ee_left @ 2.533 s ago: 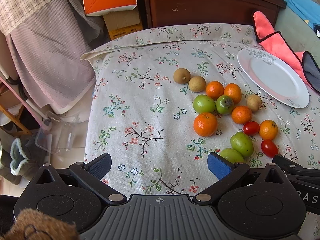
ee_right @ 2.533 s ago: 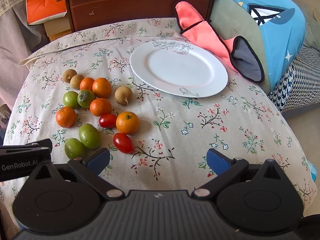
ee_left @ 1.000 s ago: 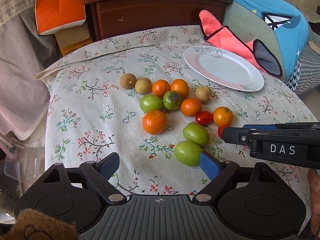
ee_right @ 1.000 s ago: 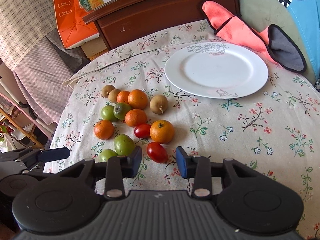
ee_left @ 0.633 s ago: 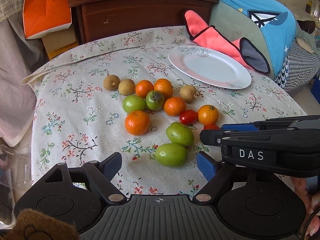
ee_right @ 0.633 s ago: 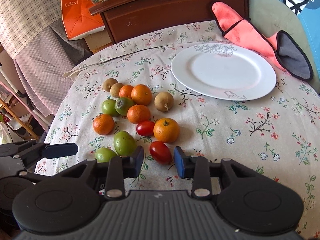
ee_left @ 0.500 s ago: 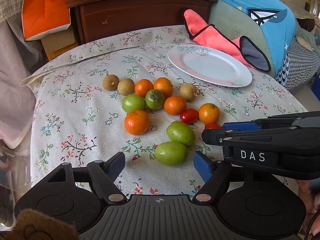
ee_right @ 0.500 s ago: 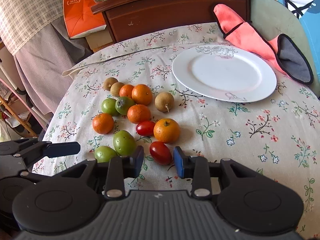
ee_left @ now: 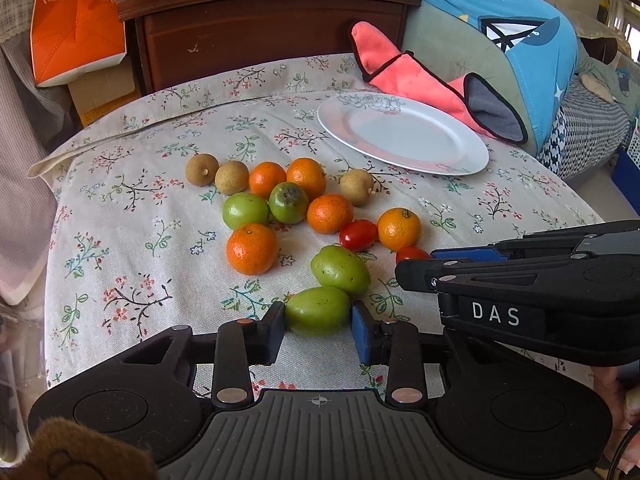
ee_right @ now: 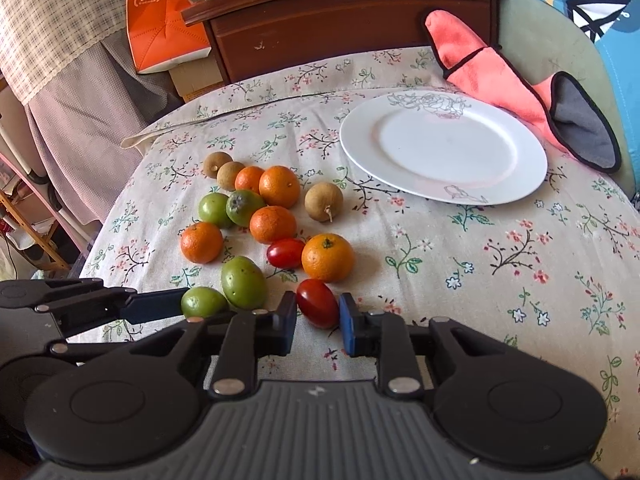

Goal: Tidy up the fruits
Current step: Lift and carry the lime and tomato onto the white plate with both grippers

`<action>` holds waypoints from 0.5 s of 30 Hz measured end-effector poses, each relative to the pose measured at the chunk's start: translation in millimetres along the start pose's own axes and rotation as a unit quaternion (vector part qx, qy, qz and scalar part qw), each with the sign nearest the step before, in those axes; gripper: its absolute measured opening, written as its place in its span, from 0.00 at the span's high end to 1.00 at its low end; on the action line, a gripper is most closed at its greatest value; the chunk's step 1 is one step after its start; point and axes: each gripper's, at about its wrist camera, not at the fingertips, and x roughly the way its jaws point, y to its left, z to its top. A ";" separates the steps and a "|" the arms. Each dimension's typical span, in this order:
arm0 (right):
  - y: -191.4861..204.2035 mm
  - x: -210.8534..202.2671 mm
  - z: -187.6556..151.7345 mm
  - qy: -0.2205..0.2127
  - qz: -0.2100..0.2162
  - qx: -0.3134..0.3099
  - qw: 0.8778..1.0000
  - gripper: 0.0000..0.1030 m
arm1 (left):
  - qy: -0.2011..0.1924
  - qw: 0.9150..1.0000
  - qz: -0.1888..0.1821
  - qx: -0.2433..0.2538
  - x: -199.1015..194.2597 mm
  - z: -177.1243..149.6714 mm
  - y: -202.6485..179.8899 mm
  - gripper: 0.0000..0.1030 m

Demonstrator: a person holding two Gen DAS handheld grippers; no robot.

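Several fruits lie in a cluster on the floral tablecloth (ee_left: 132,216): oranges, green fruits, brown longans and cherry tomatoes. My left gripper (ee_left: 319,322) is shut on the nearest green fruit (ee_left: 318,311), which rests on the cloth. My right gripper (ee_right: 318,316) is shut on a red cherry tomato (ee_right: 317,308), also on the cloth. A second green fruit (ee_left: 340,271) lies just behind the held one. A second tomato (ee_right: 285,253) and an orange (ee_right: 328,257) sit behind the held tomato. An empty white plate (ee_right: 442,152) stands at the back right.
A pink and grey cloth (ee_right: 520,92) lies behind the plate against a blue cushion (ee_left: 520,28). A wooden headboard (ee_left: 260,28) and an orange box (ee_left: 76,20) stand beyond the far edge. The right gripper's body (ee_left: 532,292) shows beside my left gripper.
Both grippers moved forward and down onto the near fruits. The left jaws closed onto the green fruit and the right jaws closed onto the cherry tomato.
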 end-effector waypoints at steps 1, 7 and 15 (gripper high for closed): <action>0.0 -0.6 -0.1 0.000 0.001 0.000 1.000 0.78 | 0.001 1.000 -0.002 -0.002 -0.8 -0.1 0.0 0.69; 1.9 -8.2 1.0 -0.008 0.001 -0.001 1.000 0.78 | 0.000 1.000 0.006 -0.009 -6.9 2.5 0.1 0.69; 2.8 -26.1 6.5 -0.029 0.008 -0.004 1.000 0.78 | -0.013 0.999 0.012 -0.028 -16.8 10.0 4.2 0.69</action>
